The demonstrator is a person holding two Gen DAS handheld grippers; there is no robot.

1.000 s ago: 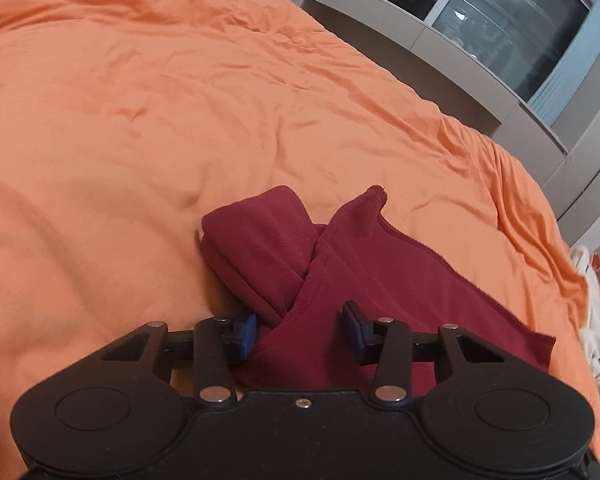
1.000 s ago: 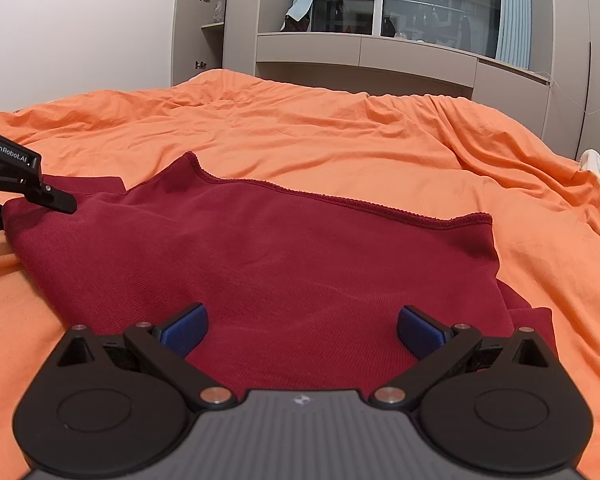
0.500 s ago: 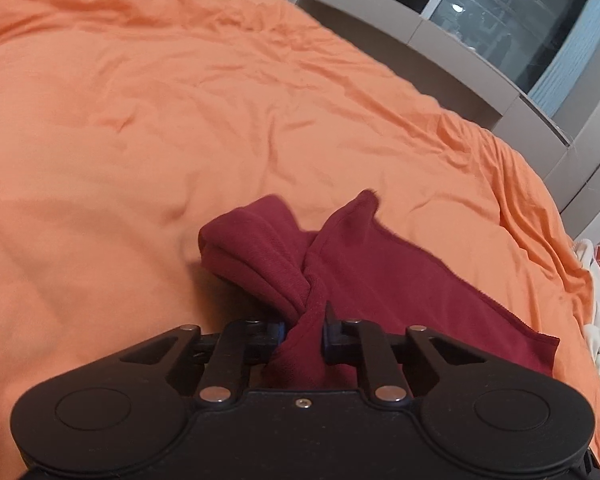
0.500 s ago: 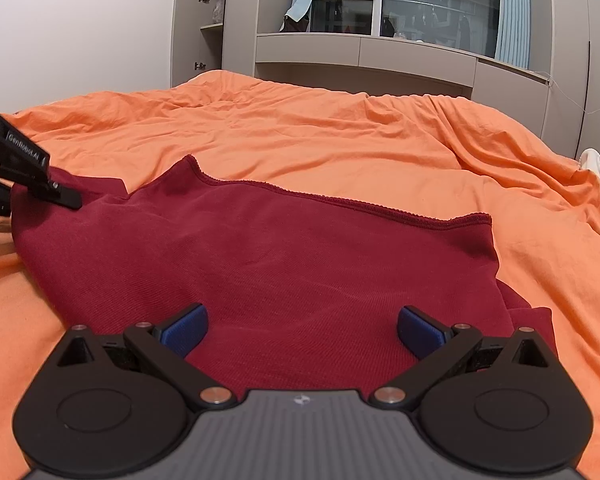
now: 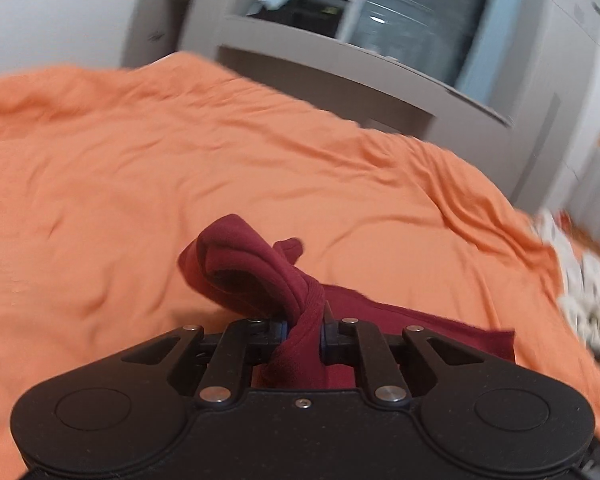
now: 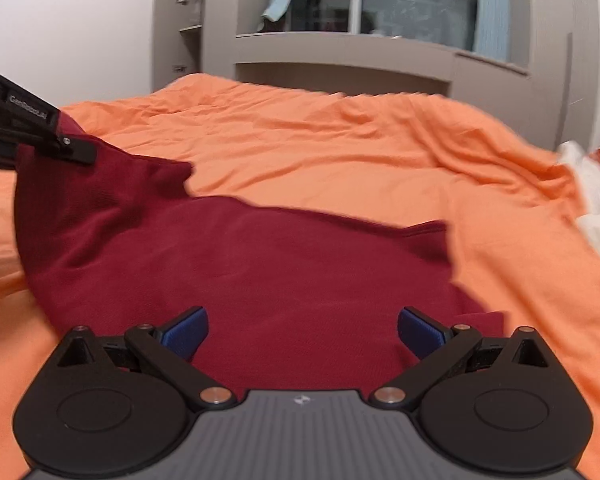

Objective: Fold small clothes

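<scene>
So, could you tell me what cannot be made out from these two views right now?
- Left wrist view: the red garment near edge, hidden behind the left gripper.
- Right wrist view: the garment's near hem, hidden behind the right gripper.
- Both views: the white pile, blurred and cut off by the right edge.

One marking can be read. In the right wrist view, white lettering runs along the black side of the left gripper [image 6: 76,150] at the left edge of the picture; it looks like "GenRobot.AI", though motion blur smears the letters and the last part is hard to make out. A small pale emblem sits on the grey ribbed housing of the right gripper [image 6: 302,330], too small to read. The left wrist view shows no text.
</scene>
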